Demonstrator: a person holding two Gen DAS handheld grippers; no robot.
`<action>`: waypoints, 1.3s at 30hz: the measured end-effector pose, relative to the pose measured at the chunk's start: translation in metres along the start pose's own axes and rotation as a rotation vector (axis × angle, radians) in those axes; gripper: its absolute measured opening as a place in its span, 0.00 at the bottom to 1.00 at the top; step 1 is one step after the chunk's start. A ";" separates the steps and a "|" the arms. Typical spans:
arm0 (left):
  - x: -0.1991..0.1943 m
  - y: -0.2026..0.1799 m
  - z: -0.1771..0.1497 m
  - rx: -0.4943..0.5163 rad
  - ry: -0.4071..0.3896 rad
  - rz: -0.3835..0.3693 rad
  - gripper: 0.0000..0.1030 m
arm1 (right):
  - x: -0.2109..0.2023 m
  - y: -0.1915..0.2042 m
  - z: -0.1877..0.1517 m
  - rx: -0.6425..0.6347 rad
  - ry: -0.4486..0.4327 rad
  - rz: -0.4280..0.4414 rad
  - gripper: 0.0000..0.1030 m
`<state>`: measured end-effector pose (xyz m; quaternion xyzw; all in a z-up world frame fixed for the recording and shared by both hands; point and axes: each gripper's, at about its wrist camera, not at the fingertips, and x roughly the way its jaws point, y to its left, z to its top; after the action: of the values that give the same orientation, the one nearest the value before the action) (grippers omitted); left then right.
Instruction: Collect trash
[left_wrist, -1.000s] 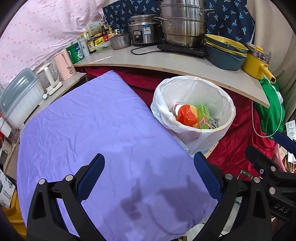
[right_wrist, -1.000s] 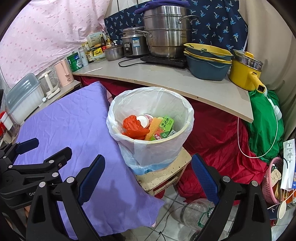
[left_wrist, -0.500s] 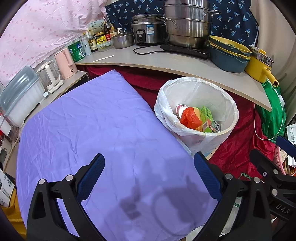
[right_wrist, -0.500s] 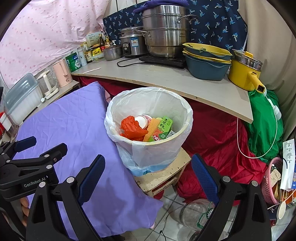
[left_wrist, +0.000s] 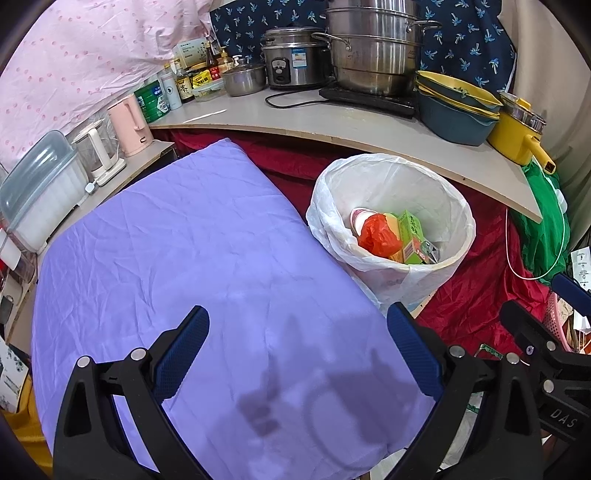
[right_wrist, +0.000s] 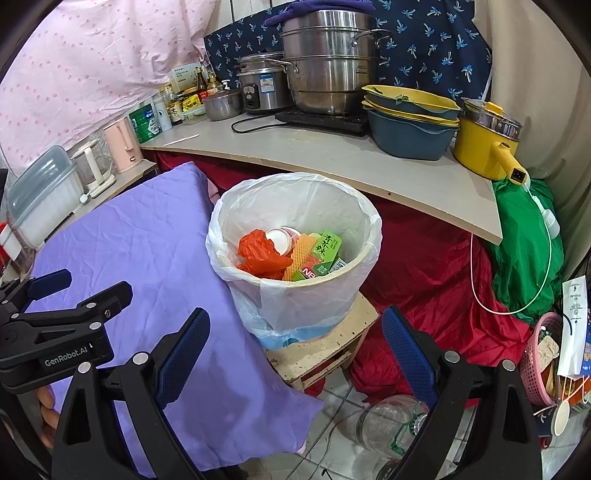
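Left gripper (left_wrist: 297, 349): blue-padded jaws spread wide apart, holding nothing, hovering over the purple wrinkled cloth (left_wrist: 192, 243).
Right gripper (right_wrist: 295, 349): jaws likewise wide apart and empty, aimed at the bin from its 6 o'clock side.
Bin: the white plastic-lined round trash bin (right_wrist: 295, 295) stands on a small wooden stool (right_wrist: 325, 350), at 3 o'clock of the cloth and touching its edge.
Trash: an orange crumpled plastic bag (right_wrist: 258, 253), a green drink carton (right_wrist: 325, 251) and a white cup (right_wrist: 279, 240) lie inside the bin.
Change: over the last second the left view has drawn back slightly, with the bin sliding toward 4 o'clock; the right view is nearly unchanged.
Meaning: with the cloth bare and both grippers empty, collection looks finished or close to it.
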<state>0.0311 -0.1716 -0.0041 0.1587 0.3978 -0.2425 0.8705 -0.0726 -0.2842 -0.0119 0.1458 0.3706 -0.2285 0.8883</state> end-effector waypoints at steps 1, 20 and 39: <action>0.000 0.000 0.000 -0.002 -0.001 0.000 0.90 | 0.000 0.000 0.000 0.000 0.000 0.000 0.88; -0.008 0.002 -0.002 0.007 -0.054 0.028 0.90 | 0.000 0.007 -0.002 -0.006 -0.010 0.004 0.88; -0.002 -0.003 -0.007 0.023 -0.019 0.008 0.90 | 0.000 0.008 -0.003 -0.008 -0.008 0.004 0.88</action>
<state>0.0246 -0.1701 -0.0071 0.1679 0.3860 -0.2451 0.8733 -0.0704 -0.2761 -0.0132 0.1420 0.3679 -0.2259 0.8908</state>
